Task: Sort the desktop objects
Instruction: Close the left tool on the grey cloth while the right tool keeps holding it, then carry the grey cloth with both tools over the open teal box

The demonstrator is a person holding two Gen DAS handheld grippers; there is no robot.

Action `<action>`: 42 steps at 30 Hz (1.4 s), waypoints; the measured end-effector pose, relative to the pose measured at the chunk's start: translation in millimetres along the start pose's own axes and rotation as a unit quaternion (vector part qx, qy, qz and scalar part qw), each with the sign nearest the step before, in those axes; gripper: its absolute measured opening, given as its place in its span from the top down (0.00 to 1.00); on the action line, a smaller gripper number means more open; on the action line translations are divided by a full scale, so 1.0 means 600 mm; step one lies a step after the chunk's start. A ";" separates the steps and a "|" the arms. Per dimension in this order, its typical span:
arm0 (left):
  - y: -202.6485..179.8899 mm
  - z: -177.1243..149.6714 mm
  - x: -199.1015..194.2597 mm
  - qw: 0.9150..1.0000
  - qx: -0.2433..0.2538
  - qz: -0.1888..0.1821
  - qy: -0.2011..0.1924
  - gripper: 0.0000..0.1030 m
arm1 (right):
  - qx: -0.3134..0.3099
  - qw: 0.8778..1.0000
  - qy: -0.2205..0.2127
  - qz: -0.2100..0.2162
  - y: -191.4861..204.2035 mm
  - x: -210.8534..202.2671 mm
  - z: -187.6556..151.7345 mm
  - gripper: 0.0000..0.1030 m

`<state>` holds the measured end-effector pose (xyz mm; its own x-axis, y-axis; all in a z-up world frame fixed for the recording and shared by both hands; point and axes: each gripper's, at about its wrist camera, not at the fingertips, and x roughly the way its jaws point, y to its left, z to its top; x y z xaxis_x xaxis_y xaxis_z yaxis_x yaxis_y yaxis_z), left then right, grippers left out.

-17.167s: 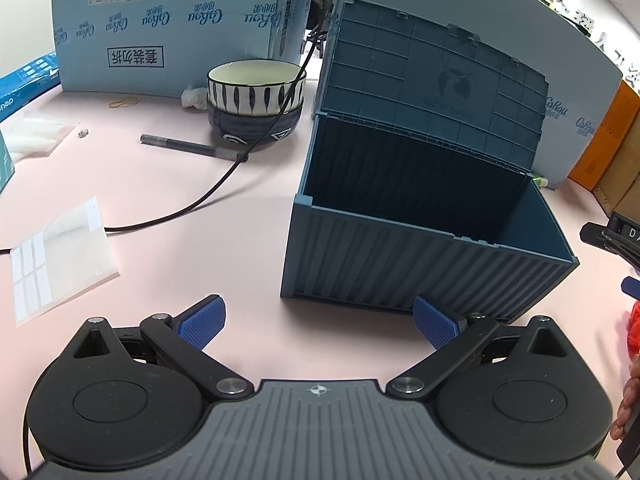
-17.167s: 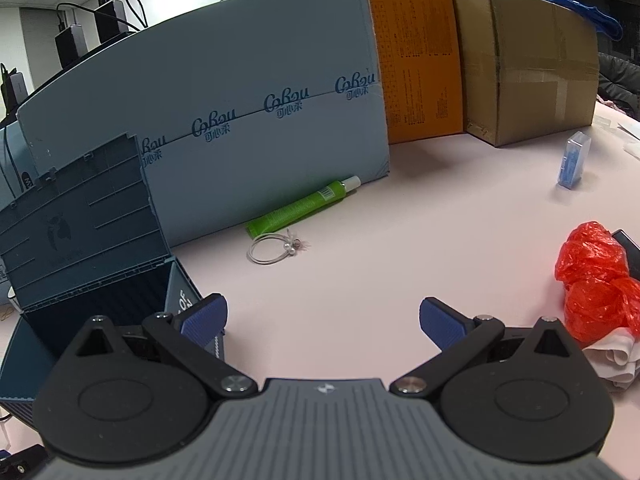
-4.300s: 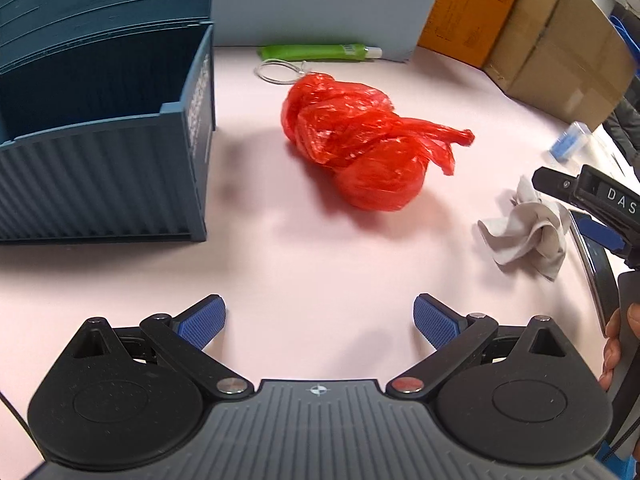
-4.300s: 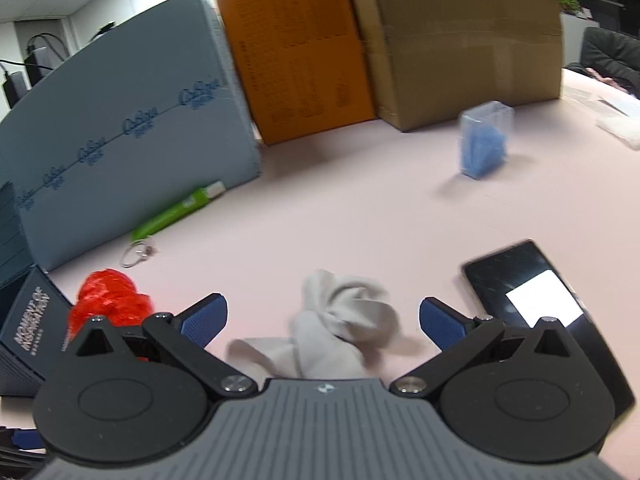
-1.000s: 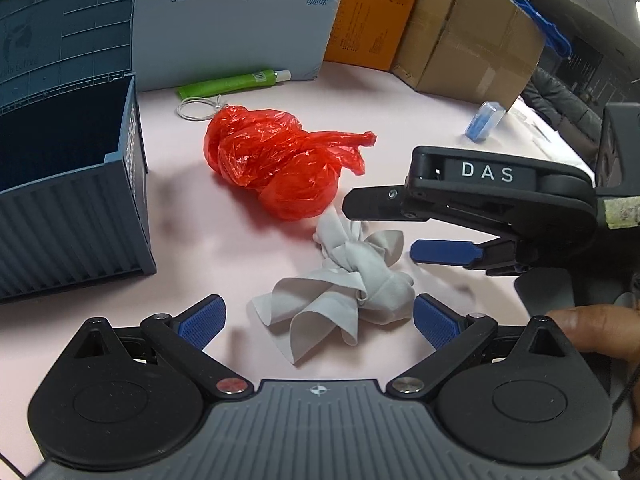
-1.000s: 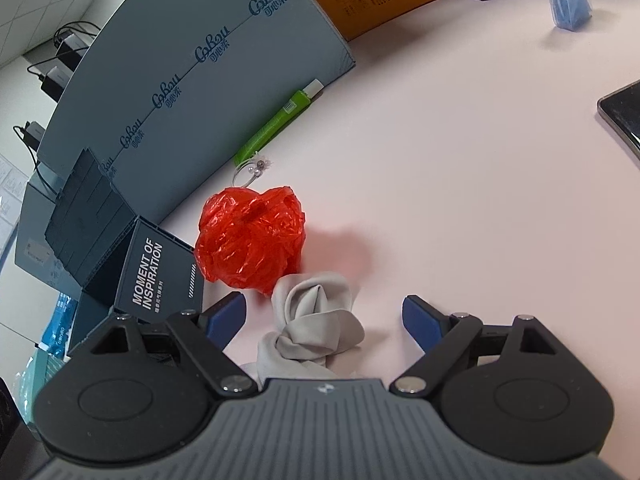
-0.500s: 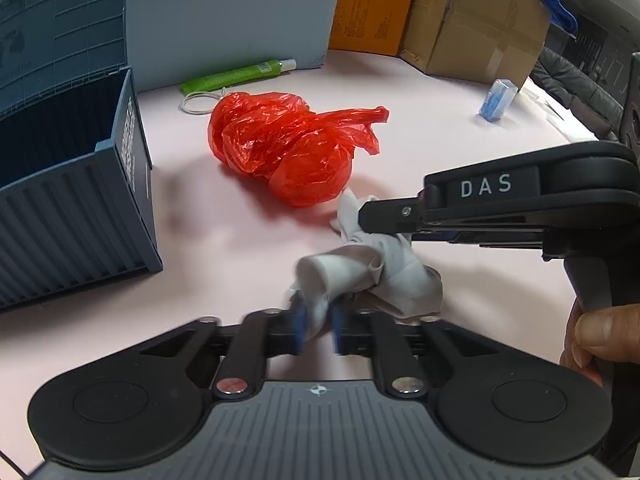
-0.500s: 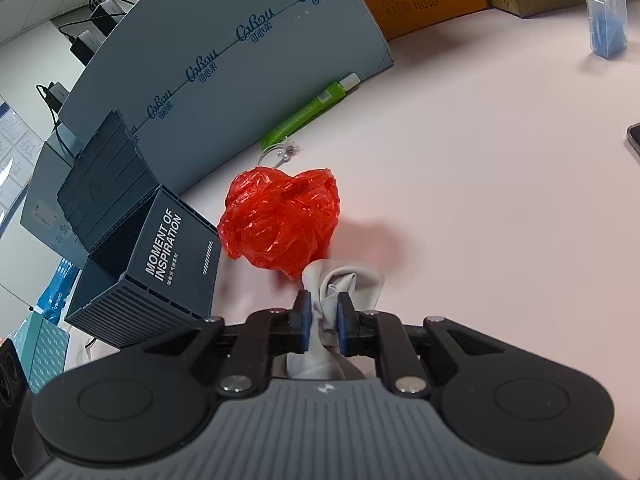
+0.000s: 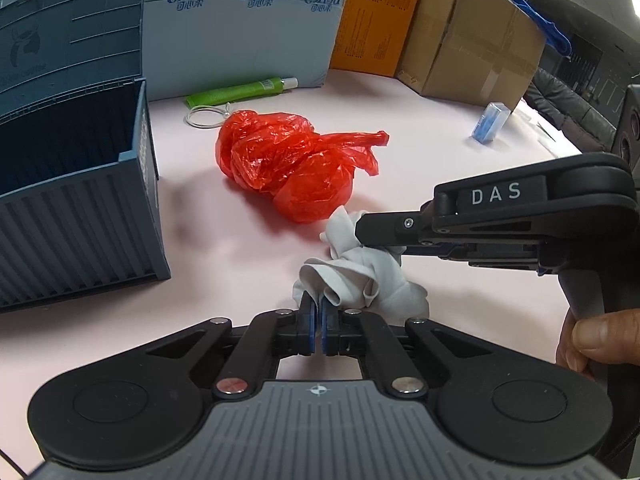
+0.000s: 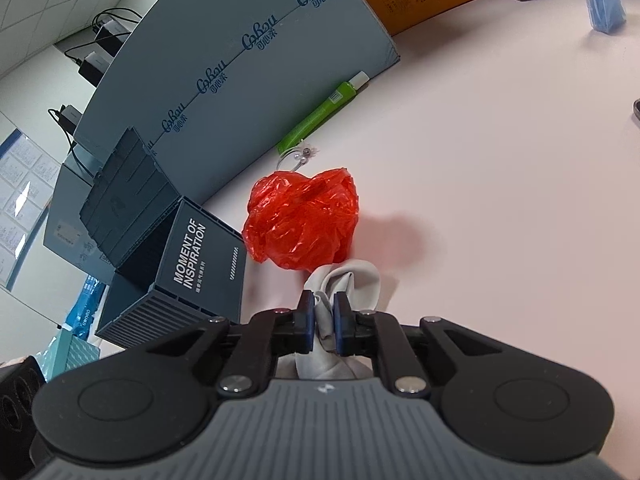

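A pale pink desktop (image 9: 460, 128) fills an office workspace, hemmed by a blue-grey printed board (image 9: 240, 36), an orange carton (image 9: 380, 16) and a taped brown cardboard box (image 9: 472, 36). Behind, a white wall (image 10: 36, 92) carries posted sheets and what look like power adapters (image 10: 96, 60) with cables.

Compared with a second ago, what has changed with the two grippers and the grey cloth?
Both grippers, open a second ago, have closed on the crumpled grey cloth: the left gripper pinches its near fold, the right gripper another part. The cloth looks bunched up between them. The red plastic bag and open blue-grey storage box stayed put.
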<state>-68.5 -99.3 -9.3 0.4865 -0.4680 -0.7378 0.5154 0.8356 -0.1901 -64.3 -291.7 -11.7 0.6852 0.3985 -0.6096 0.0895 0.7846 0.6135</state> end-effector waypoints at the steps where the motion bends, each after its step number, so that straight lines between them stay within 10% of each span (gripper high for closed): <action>1: 0.001 0.000 -0.001 1.000 -0.001 -0.001 -0.001 0.99 | 0.003 1.000 0.000 0.003 0.000 -0.001 0.000 0.89; 9: -0.001 -0.003 0.001 1.000 0.004 -0.011 0.006 0.99 | 0.016 1.000 0.004 -0.014 -0.004 0.003 -0.002 0.83; 14: -0.004 -0.006 0.006 1.000 0.012 -0.004 0.012 0.82 | 0.018 1.000 0.006 -0.016 -0.006 0.007 -0.005 0.81; 19: -0.002 -0.007 0.006 1.000 0.013 0.003 0.007 0.69 | 0.002 1.000 0.006 -0.004 0.004 0.010 -0.005 0.45; 26: -0.009 -0.005 0.012 1.000 0.026 0.004 0.005 0.52 | 0.001 0.999 0.019 -0.025 -0.003 0.021 -0.006 0.43; 30: -0.010 -0.006 0.011 1.000 0.026 -0.009 -0.003 0.56 | 0.012 1.000 0.028 -0.005 -0.008 0.021 -0.007 0.63; 32: -0.011 -0.005 0.012 0.999 0.028 -0.030 -0.004 0.91 | 0.012 0.999 0.032 -0.003 -0.007 0.022 -0.008 0.66; 42: -0.008 -0.006 0.003 0.999 0.028 -0.036 -0.016 0.93 | 0.013 1.000 0.020 0.016 -0.004 0.012 -0.006 0.68</action>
<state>-72.5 -103.3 -12.0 0.4690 -0.5353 -0.7025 0.5876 0.7829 -0.2042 -62.0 -288.9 -19.3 0.6584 0.4430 -0.6085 0.0867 0.7585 0.6459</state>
